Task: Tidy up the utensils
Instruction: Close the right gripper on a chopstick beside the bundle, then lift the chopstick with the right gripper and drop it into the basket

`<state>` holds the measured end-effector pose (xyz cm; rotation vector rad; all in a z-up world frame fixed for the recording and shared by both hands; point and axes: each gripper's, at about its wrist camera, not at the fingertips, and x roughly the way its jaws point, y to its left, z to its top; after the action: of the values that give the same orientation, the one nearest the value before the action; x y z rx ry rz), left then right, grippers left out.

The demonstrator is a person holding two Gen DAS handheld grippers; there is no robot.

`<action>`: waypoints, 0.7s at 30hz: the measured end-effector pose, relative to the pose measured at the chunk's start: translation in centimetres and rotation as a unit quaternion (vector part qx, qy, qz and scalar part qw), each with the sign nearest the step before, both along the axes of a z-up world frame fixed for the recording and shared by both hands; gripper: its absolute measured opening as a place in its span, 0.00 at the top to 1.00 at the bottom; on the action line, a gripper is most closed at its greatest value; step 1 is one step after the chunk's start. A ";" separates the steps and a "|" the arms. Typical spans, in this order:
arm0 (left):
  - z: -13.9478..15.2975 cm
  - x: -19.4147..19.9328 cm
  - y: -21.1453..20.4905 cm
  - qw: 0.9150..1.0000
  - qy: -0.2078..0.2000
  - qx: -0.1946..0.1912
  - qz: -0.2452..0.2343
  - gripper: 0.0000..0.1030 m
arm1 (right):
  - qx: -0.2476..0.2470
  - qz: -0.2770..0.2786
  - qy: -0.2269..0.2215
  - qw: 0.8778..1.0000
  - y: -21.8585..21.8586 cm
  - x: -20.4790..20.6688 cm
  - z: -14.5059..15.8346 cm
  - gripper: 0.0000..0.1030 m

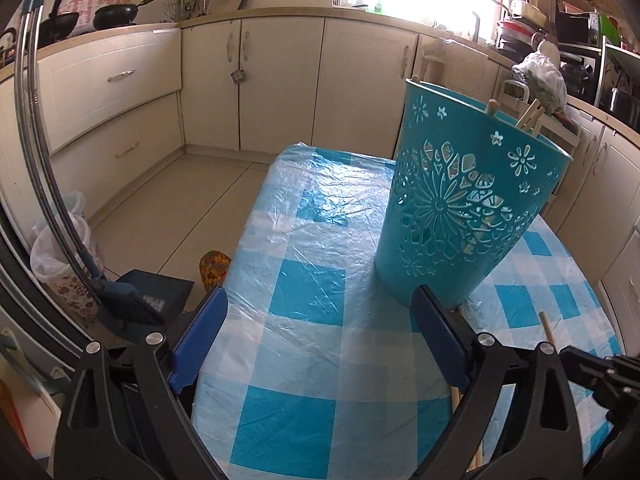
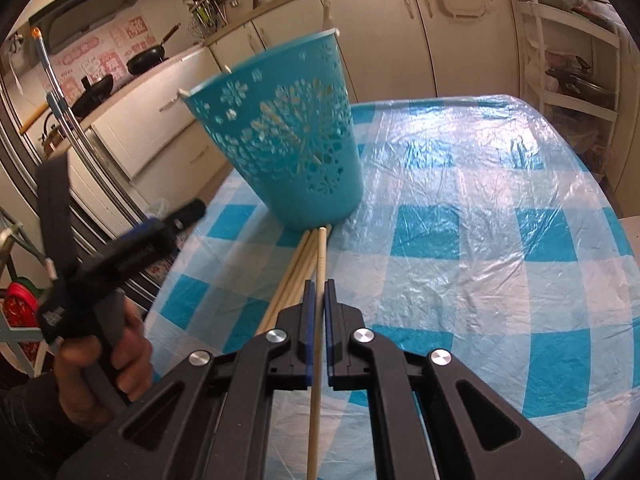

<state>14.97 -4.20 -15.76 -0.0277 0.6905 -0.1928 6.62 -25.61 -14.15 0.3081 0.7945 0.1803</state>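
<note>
My right claw (image 2: 319, 288) is clamped on 1 chopstick (image 2: 321, 256), lifting it for the basket (image 2: 288, 144). 3 more lie touching its base. Left claw (image 1: 320, 320) spread wide, empty, beside the basket.

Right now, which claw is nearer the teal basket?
Left. Left claw is open, one finger tip right at the teal basket base. Right claw sits further back, shut on a chopstick.

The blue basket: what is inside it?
Pale wooden chopsticks poke above the rim of the blue basket. Its wall hides most of their length and the bottom.
</note>
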 end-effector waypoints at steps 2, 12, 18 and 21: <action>-0.5 0.0 -0.2 1.000 0.008 0.002 -0.002 0.12 | 0.010 -0.002 -0.015 1.000 -0.6 -0.2 1.0 0.95; -1.6 0.7 -0.6 0.999 0.038 0.005 -0.005 0.09 | 0.061 -0.011 -0.126 0.990 -1.9 1.3 8.7 0.95; -1.7 0.8 -0.8 0.999 0.044 0.006 -0.006 0.08 | 0.069 -0.025 -0.199 0.977 -1.2 3.6 13.1 0.95; -1.7 0.9 -0.7 0.999 0.045 0.005 -0.006 0.08 | 0.067 -0.043 -0.227 0.971 -0.9 5.4 14.6 0.95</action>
<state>15.82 -4.91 -17.46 -0.0224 0.7822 -0.2009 12.01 -26.51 0.41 0.4093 0.3146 0.2124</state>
